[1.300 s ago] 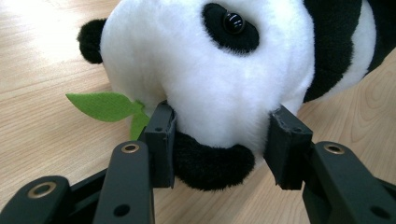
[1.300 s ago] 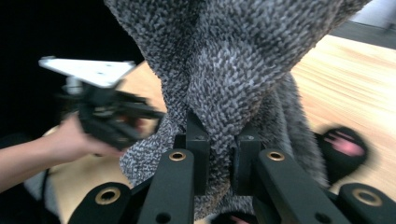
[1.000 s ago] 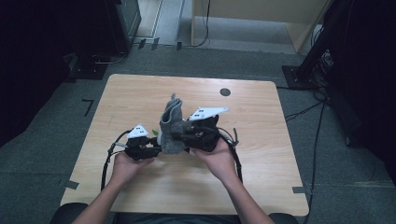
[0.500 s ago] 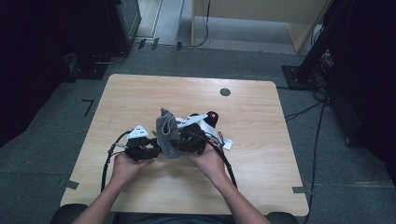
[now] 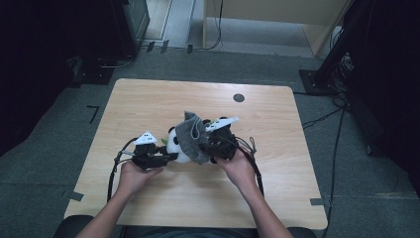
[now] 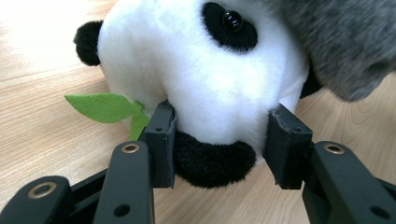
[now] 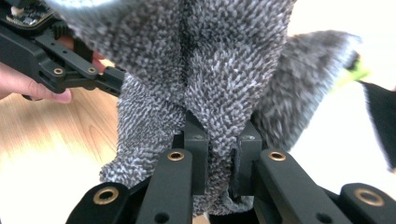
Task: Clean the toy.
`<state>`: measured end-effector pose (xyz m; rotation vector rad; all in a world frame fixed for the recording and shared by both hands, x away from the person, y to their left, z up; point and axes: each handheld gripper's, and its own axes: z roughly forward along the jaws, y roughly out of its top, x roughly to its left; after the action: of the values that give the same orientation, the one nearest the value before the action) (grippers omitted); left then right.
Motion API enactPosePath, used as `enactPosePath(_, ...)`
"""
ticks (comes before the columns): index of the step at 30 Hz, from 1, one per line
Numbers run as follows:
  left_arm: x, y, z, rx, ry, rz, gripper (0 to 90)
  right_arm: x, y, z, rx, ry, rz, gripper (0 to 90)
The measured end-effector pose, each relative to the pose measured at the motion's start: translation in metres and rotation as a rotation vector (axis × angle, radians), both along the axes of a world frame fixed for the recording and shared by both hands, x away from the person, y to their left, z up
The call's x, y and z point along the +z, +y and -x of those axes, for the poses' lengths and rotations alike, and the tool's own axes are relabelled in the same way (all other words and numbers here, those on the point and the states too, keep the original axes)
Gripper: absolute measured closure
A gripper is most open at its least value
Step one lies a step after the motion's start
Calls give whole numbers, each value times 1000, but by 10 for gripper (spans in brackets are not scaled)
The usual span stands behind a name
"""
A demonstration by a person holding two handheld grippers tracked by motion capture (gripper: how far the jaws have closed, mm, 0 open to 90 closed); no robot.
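Note:
A black and white plush panda (image 5: 174, 144) lies at the middle of the wooden table (image 5: 148, 99), a green felt leaf (image 6: 105, 106) at its mouth. A grey knitted cloth (image 5: 192, 136) is draped over its right side. My left gripper (image 5: 166, 157) is shut on the panda (image 6: 205, 93), its jaws squeezing the white fur beside a black paw (image 6: 212, 161). My right gripper (image 5: 210, 144) is shut on the grey cloth (image 7: 219, 84), a fold of which is pinched between its jaws (image 7: 218, 158). The cloth hides most of the panda's body.
A round dark cable hole (image 5: 238, 97) sits near the table's far edge. Cables (image 5: 116, 166) trail from both grippers toward the near edge. Dark equipment and a stand (image 5: 337, 54) flank the table on the floor. The left gripper (image 7: 56, 65) and a hand appear in the right gripper view.
The cloth, held upright a second ago, has come down and to the right over the panda. My right gripper swung with it. The left gripper has stayed in place.

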<state>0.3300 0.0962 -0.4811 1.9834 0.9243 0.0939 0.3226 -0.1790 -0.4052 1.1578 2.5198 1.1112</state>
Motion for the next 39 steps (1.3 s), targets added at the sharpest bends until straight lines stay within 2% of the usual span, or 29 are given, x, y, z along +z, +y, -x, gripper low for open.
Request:
enactPosePath(5, 0, 0, 0, -4, -1, -6, 519, 3, -25, -4, -62, 27, -45, 812)
enactPosePath(8, 1, -1, 0, -3, -2, -5, 519, 2, -34, -6, -74, 36, -77, 812)
enactPosePath(18, 0, -1, 2, -6, -10, -11, 517, 11, -48, -7, -109, 8, -103, 816)
enactPosePath(24, 0, -1, 2, -5, -12, -16, 515, 20, -66, -5, -167, -14, -139, 820)
enactPosePath(29, 0, -1, 2, -2, -2, -12, 515, 41, -83, 4, -187, -55, -202, 821)
enactPosePath(31, 0, -1, 2, 0, 2, -12, 514, 49, -88, 10, -177, -56, -238, 821)
enactPosePath(32, 0, -1, 2, 2, 3, -12, 514, 51, -89, 12, -163, -40, -268, 820)
enactPosePath(35, 0, -1, 1, 4, 7, -9, 514, 44, -83, 17, -115, 1, -279, 821)
enactPosePath(39, 0, -2, 2, 3, 7, -22, 514, 16, -71, 16, -95, 71, -224, 819)
